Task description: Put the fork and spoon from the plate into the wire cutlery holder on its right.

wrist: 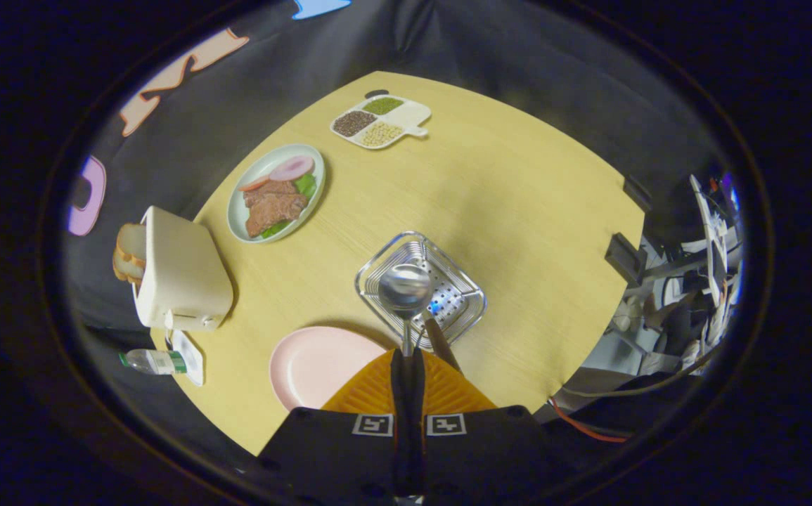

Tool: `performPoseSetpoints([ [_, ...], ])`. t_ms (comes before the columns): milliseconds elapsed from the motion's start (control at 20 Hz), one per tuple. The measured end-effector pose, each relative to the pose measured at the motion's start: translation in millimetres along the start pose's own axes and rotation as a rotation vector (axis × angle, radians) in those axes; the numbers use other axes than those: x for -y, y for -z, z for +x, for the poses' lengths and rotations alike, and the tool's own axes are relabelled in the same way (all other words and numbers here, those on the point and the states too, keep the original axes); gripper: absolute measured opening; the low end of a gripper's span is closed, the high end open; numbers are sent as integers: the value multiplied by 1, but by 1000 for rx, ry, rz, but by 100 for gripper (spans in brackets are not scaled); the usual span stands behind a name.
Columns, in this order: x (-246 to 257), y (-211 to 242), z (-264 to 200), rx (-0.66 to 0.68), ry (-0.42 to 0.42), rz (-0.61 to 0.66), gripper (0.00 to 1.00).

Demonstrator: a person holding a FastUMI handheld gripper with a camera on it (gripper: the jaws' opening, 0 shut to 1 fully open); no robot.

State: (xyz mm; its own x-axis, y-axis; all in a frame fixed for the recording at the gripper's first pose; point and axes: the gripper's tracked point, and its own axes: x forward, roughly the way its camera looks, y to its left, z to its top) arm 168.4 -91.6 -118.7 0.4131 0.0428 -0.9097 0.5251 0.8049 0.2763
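Observation:
My gripper is shut on the handle of a metal spoon, whose bowl hangs over the open top of the square wire cutlery holder. A second utensil handle leans inside the holder, just right of my fingers. The pink plate lies on the table left of the fingers and below them, with nothing on the part I can see.
A white toaster with bread slices stands on the table's left edge. A plate of meat and vegetables and a divided dish of beans lie beyond the holder. A small bottle lies by the table's left corner. Equipment clutters the right side.

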Motion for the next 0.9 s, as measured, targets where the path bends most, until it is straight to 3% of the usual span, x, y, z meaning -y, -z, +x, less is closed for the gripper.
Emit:
performPoseSetpoints([
  [450, -5, -7, 16, -148, -8, 12, 5],
  [700, 3, -11, 17, -155, 13, 30, 14],
  [900, -12, -25, 10, -109, -49, 32, 53],
])
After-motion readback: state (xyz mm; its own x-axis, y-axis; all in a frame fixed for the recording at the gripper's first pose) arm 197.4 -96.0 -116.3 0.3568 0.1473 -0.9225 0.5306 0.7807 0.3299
